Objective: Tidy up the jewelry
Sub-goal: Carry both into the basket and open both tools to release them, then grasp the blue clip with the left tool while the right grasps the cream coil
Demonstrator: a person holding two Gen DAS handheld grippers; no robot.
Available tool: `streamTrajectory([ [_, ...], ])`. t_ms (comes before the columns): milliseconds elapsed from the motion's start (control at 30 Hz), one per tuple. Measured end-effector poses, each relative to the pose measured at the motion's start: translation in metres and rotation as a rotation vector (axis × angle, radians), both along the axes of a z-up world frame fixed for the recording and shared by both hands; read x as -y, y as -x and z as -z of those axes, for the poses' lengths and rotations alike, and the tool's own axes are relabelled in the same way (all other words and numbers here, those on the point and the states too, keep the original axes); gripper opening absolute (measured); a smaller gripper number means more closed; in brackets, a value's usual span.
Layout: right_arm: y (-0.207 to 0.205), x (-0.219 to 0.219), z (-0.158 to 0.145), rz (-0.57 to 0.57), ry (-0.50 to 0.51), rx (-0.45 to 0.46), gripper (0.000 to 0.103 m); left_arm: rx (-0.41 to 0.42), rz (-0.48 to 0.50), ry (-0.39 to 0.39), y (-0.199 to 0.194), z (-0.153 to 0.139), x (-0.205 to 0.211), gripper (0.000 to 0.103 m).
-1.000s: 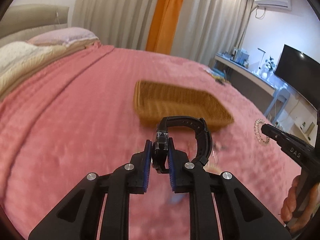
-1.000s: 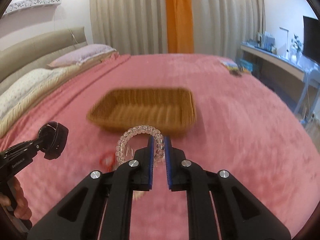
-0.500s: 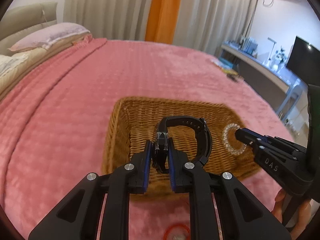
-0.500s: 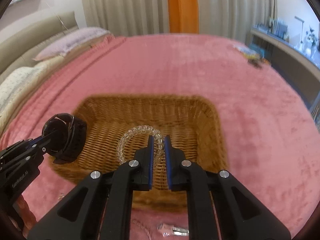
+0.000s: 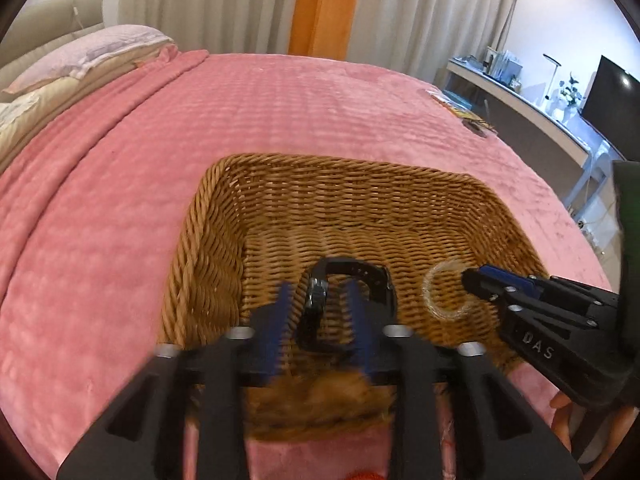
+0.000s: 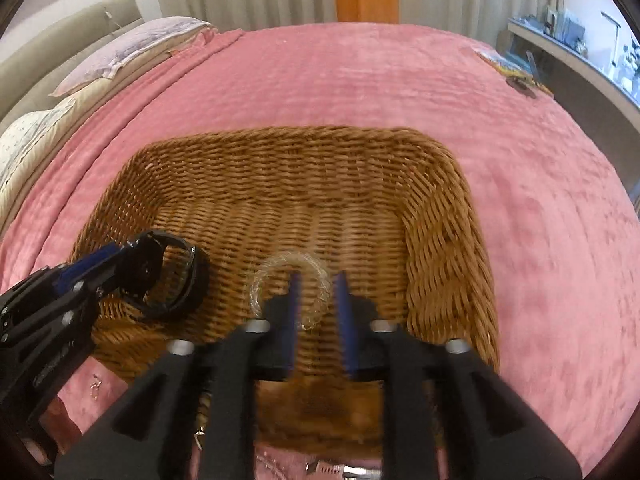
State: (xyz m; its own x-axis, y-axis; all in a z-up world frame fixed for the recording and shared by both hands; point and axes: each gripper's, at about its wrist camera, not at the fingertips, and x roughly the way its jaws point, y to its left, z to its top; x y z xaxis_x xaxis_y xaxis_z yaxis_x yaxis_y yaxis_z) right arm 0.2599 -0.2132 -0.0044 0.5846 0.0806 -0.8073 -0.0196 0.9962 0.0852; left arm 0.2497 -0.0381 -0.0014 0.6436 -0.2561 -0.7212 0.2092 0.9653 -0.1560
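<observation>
Both grippers just opening over basket (image 5: pixel 224 184), lower middle of frame: left gripper (image 5: pixel 320 312) spread, watch (image 5: pixel 352 276) loose between pads; right gripper (image 6: pixel 318 308) spread, clear bracelet (image 6: pixel 280 264) dropping. Best lift straight up, no snagging.

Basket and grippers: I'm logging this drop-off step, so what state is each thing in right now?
Left gripper: jaws just opened, pads clear of the watch.
Black watch: loose between the left jaws, over the basket floor.
Right gripper: jaws just opened, pads off the bracelet.
Clear bead bracelet: released, blurred, in the basket.
Wicker basket: upright on the pink blanket.
</observation>
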Motion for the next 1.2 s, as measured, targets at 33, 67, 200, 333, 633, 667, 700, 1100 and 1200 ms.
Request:
streamTrajectory([
  [33, 0.004, 0.002, -0.004, -0.002, -0.02, 0.007, 0.048, 0.007, -0.001, -0.001, 0.005, -0.002, -0.001, 0.046],
  [67, 0.01, 0.003, -0.009, -0.005, -0.028, 0.026, 0.048, 0.019, -0.001, -0.008, 0.012, -0.006, -0.002, 0.045],
  [200, 0.043, 0.004, -0.036, -0.006, -0.009, 0.102, 0.048, 0.101, 0.003, 0.017, 0.047, -0.031, -0.012, 0.045],
  [333, 0.082, 0.005, -0.065, -0.019, -0.031, 0.164, 0.048, 0.183, 0.029, 0.073, 0.091, -0.063, -0.026, 0.045],
  [633, 0.182, -0.012, -0.088, -0.045, 0.022, 0.327, 0.048, 0.296, 0.082, 0.092, 0.189, -0.08, -0.042, 0.05],
  [667, 0.19, -0.014, -0.084, -0.048, 0.03, 0.331, 0.048, 0.291, 0.086, 0.093, 0.194, -0.076, -0.043, 0.052],
  [700, 0.197, -0.016, -0.077, -0.047, 0.035, 0.326, 0.048, 0.279, 0.094, 0.094, 0.199, -0.069, -0.045, 0.052],
  [1100, 0.213, -0.016, 0.011, 0.001, -0.049, 0.157, 0.042, 0.079, 0.169, 0.05, 0.218, 0.02, -0.054, 0.052],
  [1200, 0.21, -0.02, 0.023, -0.001, -0.033, 0.129, 0.038, 0.035, 0.197, 0.033, 0.217, 0.036, -0.052, 0.052],
])
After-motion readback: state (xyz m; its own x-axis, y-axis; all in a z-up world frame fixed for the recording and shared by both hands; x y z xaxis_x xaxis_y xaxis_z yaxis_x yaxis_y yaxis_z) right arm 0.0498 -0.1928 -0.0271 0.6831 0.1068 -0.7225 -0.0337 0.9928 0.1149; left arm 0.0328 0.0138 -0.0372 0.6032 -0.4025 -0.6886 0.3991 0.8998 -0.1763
